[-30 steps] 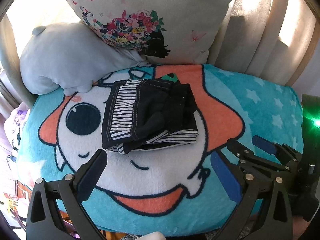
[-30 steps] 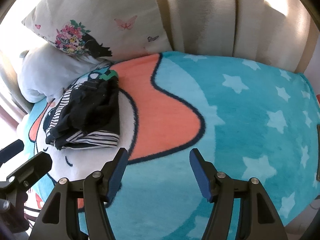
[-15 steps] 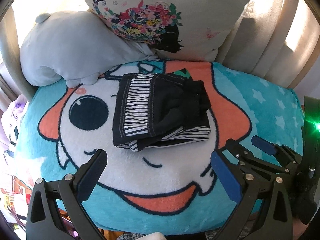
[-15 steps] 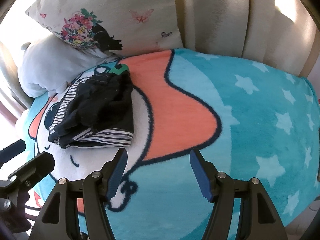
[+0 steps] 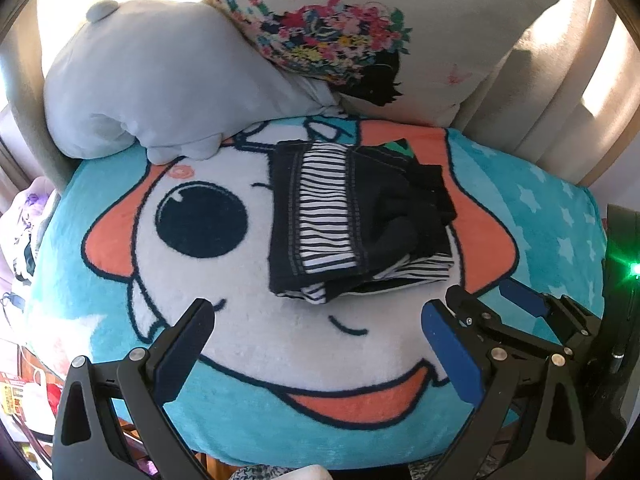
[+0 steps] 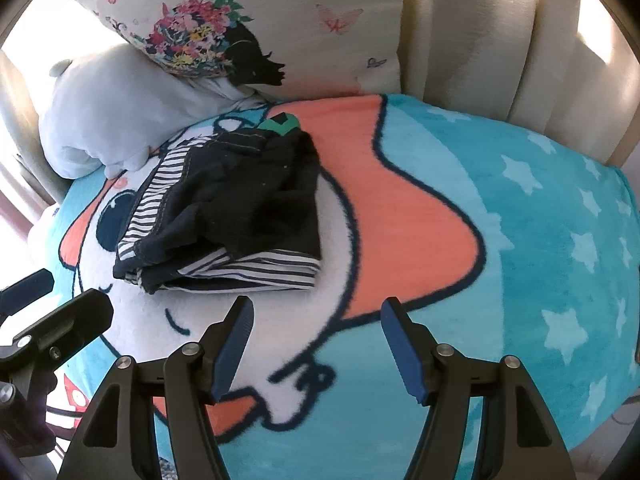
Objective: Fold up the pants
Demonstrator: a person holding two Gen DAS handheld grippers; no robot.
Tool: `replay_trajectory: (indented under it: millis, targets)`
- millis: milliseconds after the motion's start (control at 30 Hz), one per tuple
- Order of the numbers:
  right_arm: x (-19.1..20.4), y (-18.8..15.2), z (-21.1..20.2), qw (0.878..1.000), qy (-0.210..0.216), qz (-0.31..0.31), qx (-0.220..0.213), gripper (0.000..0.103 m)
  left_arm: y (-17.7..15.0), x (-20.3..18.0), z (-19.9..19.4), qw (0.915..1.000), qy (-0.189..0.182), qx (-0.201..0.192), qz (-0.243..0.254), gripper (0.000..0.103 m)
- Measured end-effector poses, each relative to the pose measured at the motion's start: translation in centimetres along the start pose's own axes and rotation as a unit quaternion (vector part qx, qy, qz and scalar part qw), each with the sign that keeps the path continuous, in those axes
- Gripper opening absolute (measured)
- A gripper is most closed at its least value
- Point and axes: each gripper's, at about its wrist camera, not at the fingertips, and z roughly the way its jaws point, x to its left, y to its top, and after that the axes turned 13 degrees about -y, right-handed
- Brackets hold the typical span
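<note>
Two grippers: I hold my left gripper (image 5: 316,324) and my right gripper (image 6: 316,320) low over the near edge of the bed; both have their blue-padded fingers spread wide apart, with nothing between them.
Pants: the dark navy pants with black-and-white striped panels (image 5: 356,220) lie as a compact, squarish folded bundle, several layers thick, with the layered edges facing me.
Pants position: the bundle rests on the white face area of the fleece blanket, beyond both grippers and touching neither; in the right wrist view it sits to the upper left of my right gripper.
Surface: a plush turquoise blanket with a cartoon face, orange patches and pale stars (image 5: 560,208) covers the bed.
Behind: a pale grey plush pillow (image 5: 160,80) and a cream cushion printed with flowers and butterflies (image 6: 304,28) lean near the far edge of the bundle; cream curtains (image 6: 480,32) hang behind them.
Step in hand: I judge the folding to be essentially done, with both tools clear of the cloth.
Next move: probably only tidying; the top dark layer looks bunched and the nearest corner uneven, so a light pinch and press there may square it, without dragging the stack apart.
</note>
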Motion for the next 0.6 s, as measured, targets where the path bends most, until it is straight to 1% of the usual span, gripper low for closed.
replay_trajectory:
  millis: [267, 600]
  targets:
    - [1.9, 0.1, -0.2, 1.000, -0.006, 0.000, 0.003, 0.071, 0.6, 1.6, 0.1, 0.9999, -0.011, 0.008, 0.002, 0.103]
    - [2.7, 0.8, 0.2, 1.000, -0.012, 0.004, 0.008, 0.071, 1.2, 2.4, 0.6, 0.9997, -0.018, 0.015, 0.008, 0.103]
